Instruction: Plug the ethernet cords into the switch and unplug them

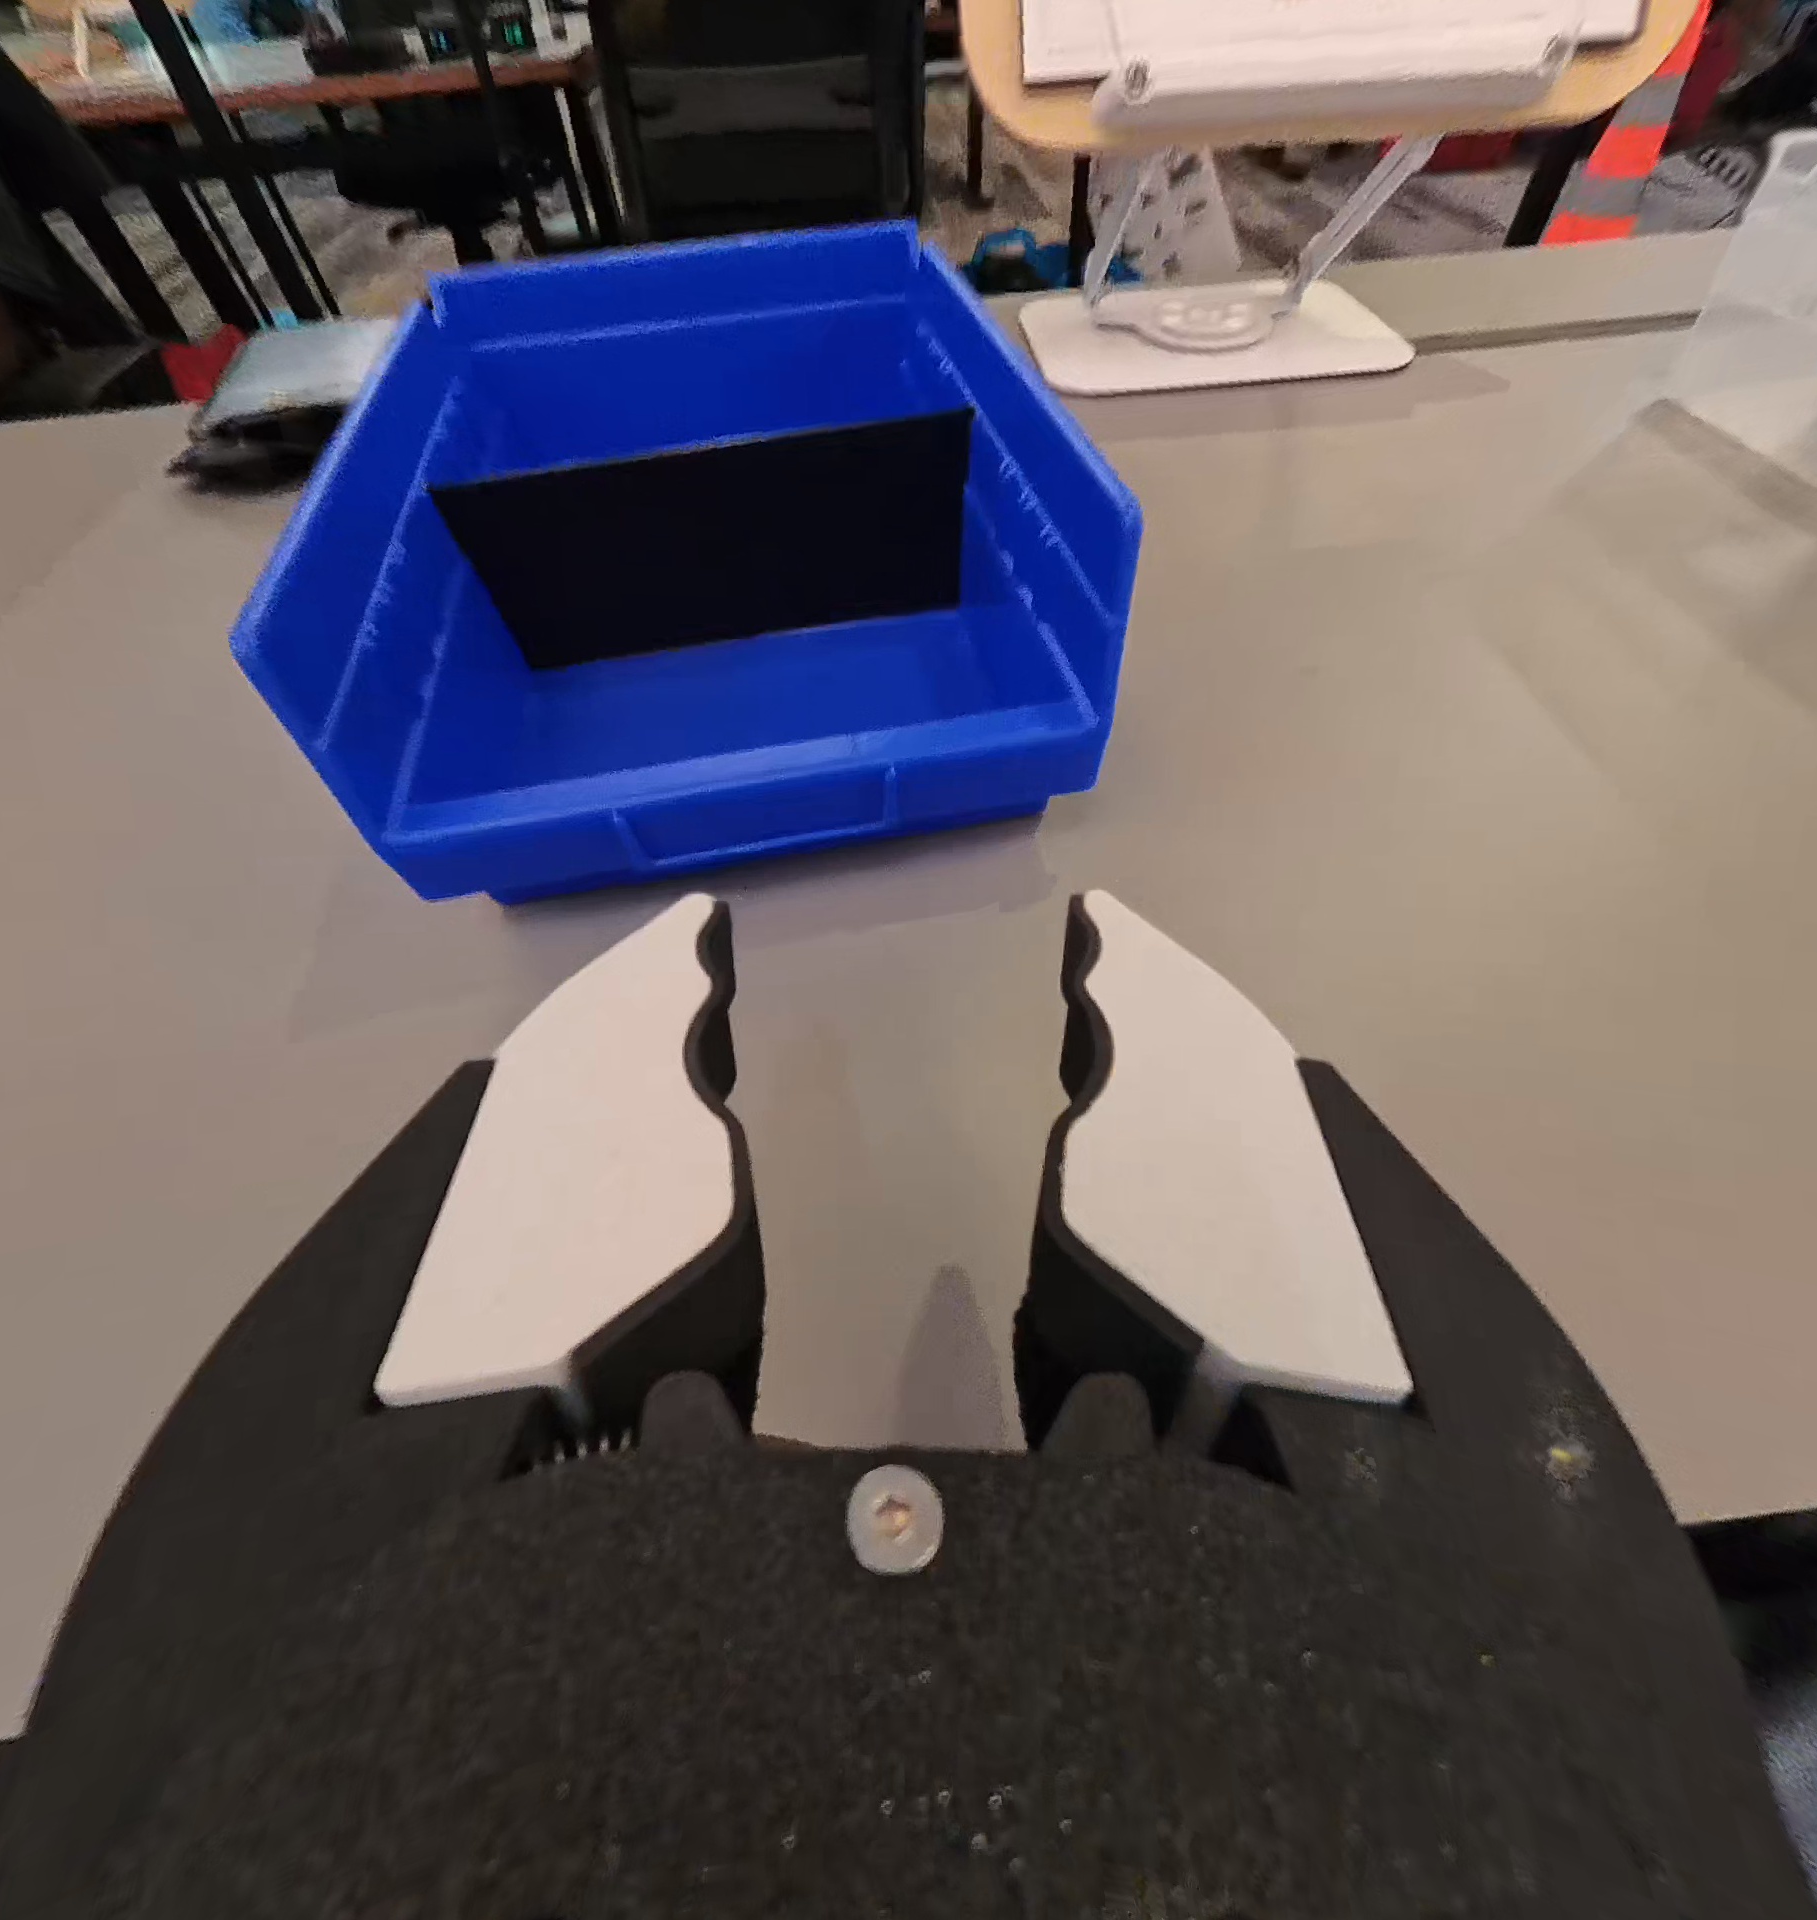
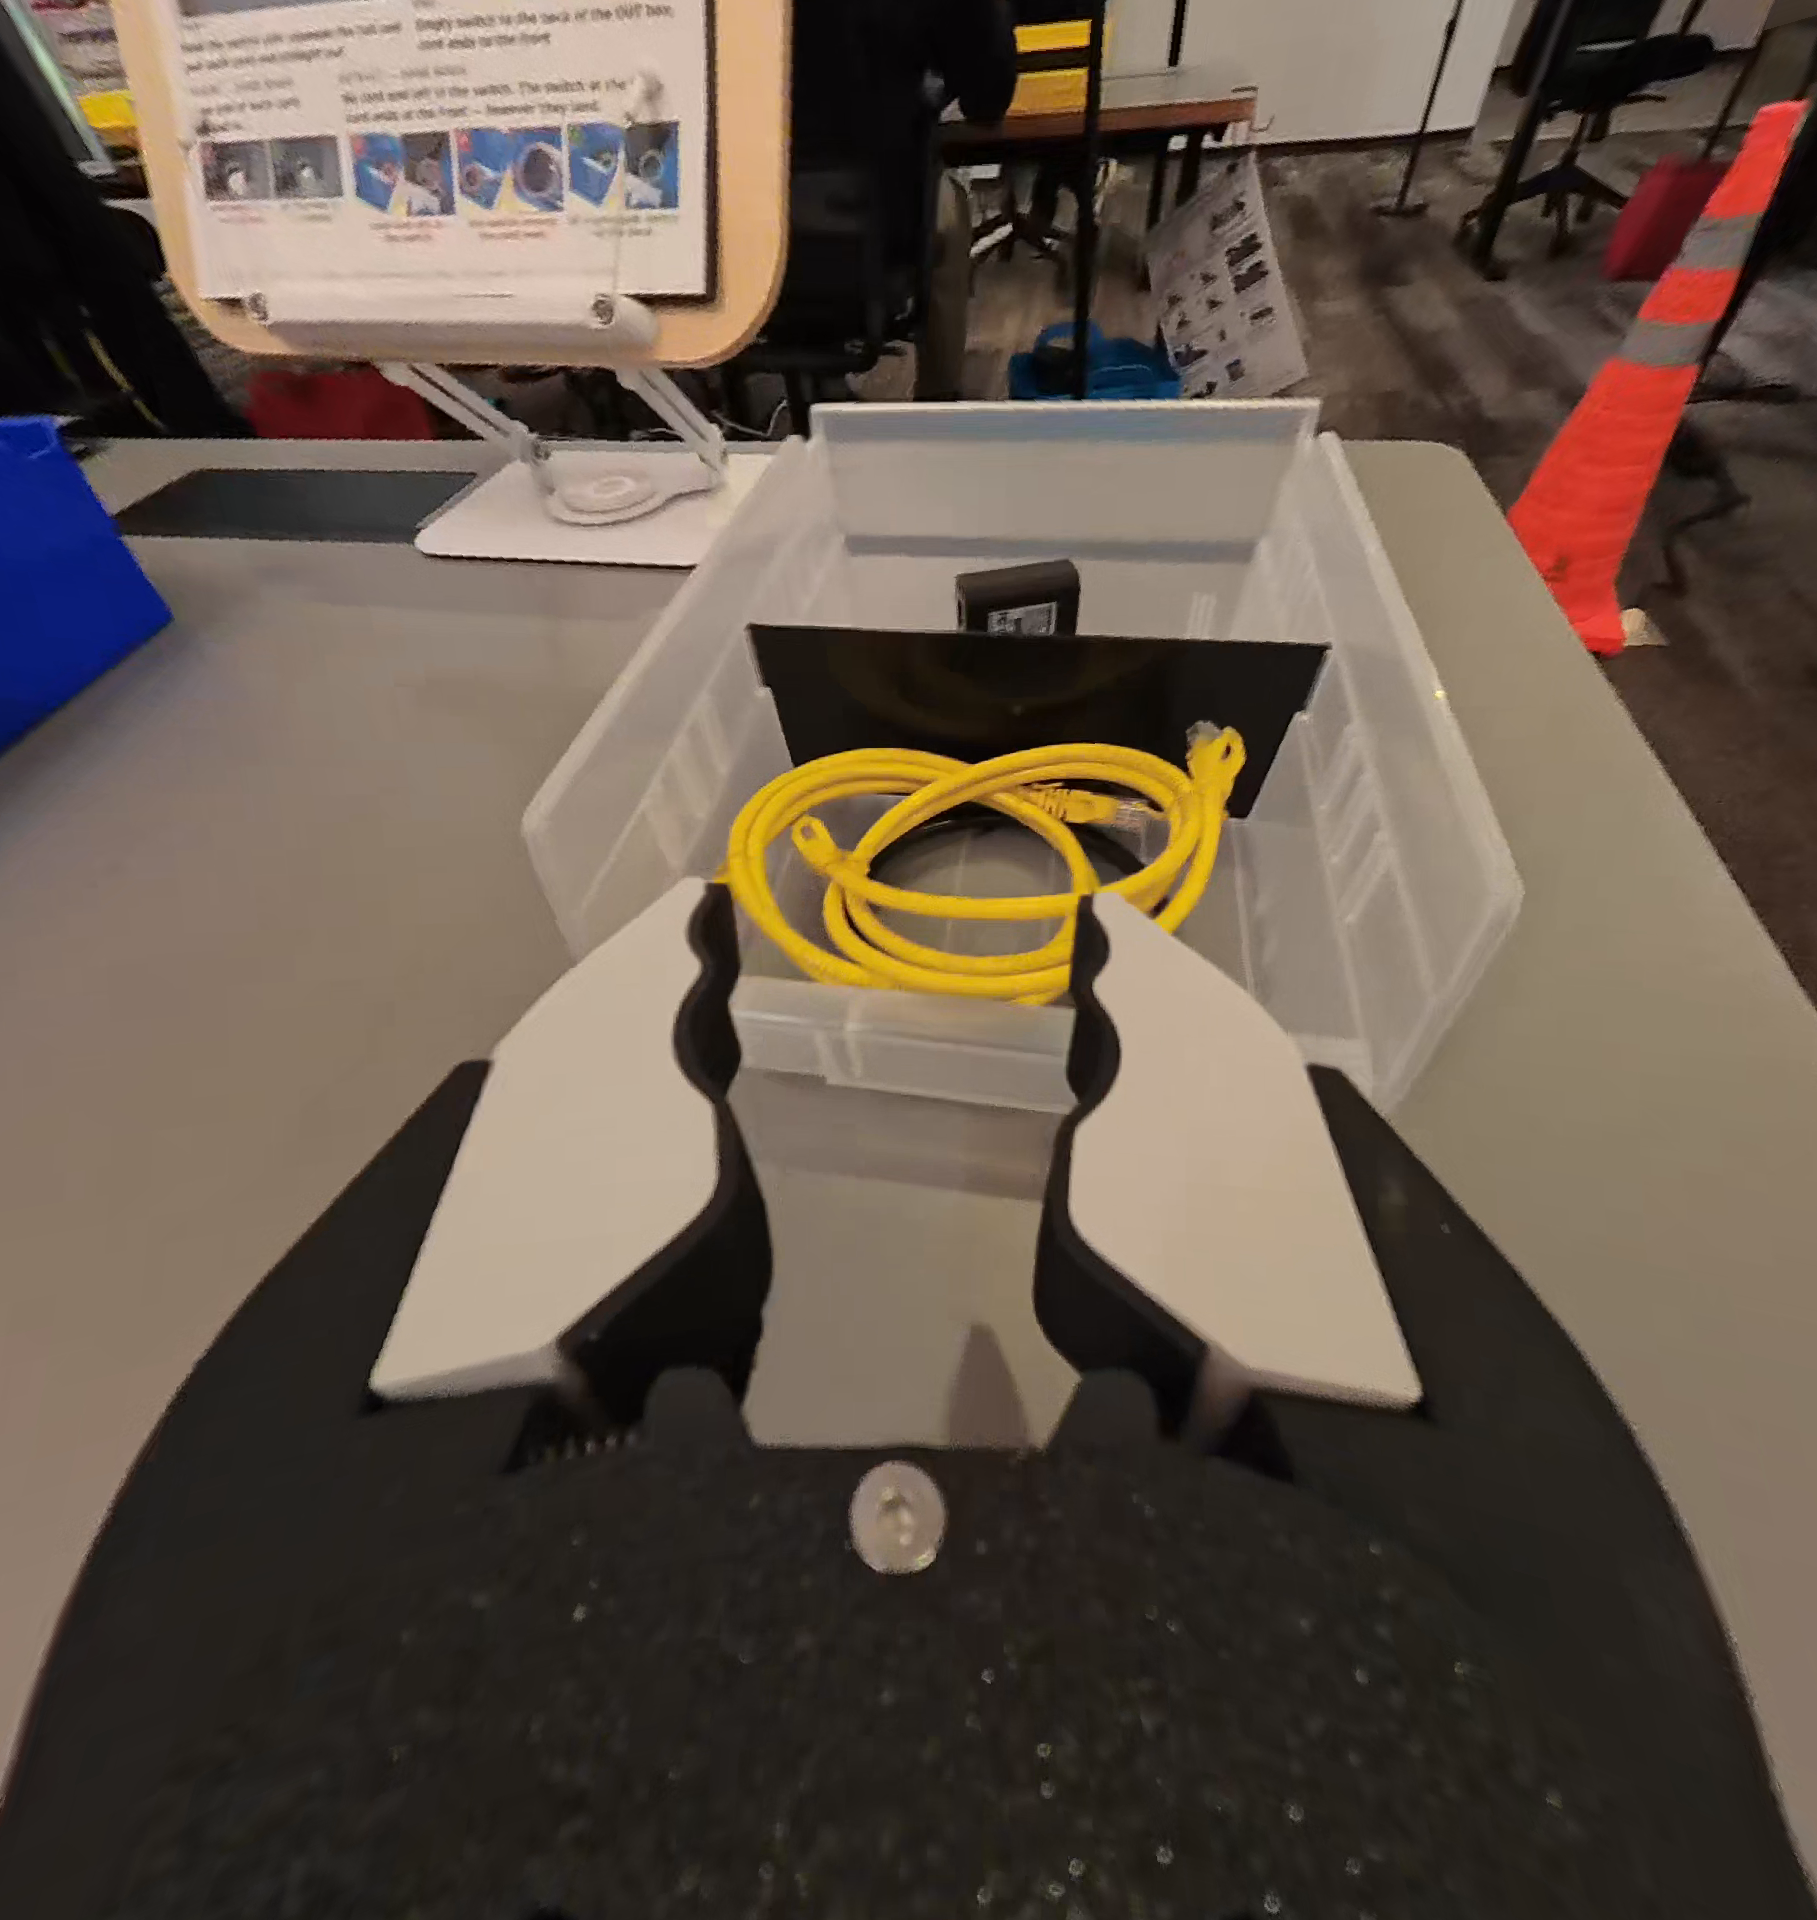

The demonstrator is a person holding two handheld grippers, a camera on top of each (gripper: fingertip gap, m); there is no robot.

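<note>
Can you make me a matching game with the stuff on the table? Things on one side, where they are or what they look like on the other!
Things:
1. yellow cords
2. blue bin
3. black box
4. left gripper

Clues:
A. behind the dark divider in the clear bin
B. open, holding nothing
C. coiled in the front of the clear bin
D. nothing in its front part

Pairs: 1-C, 2-D, 3-A, 4-B

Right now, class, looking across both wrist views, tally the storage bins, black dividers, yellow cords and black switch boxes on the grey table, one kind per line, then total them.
Storage bins: 2, the blue bin and the clear bin
Black dividers: 2
Yellow cords, coiled together, count uncertain: 2
Black switch boxes: 1
Total: 7
</note>
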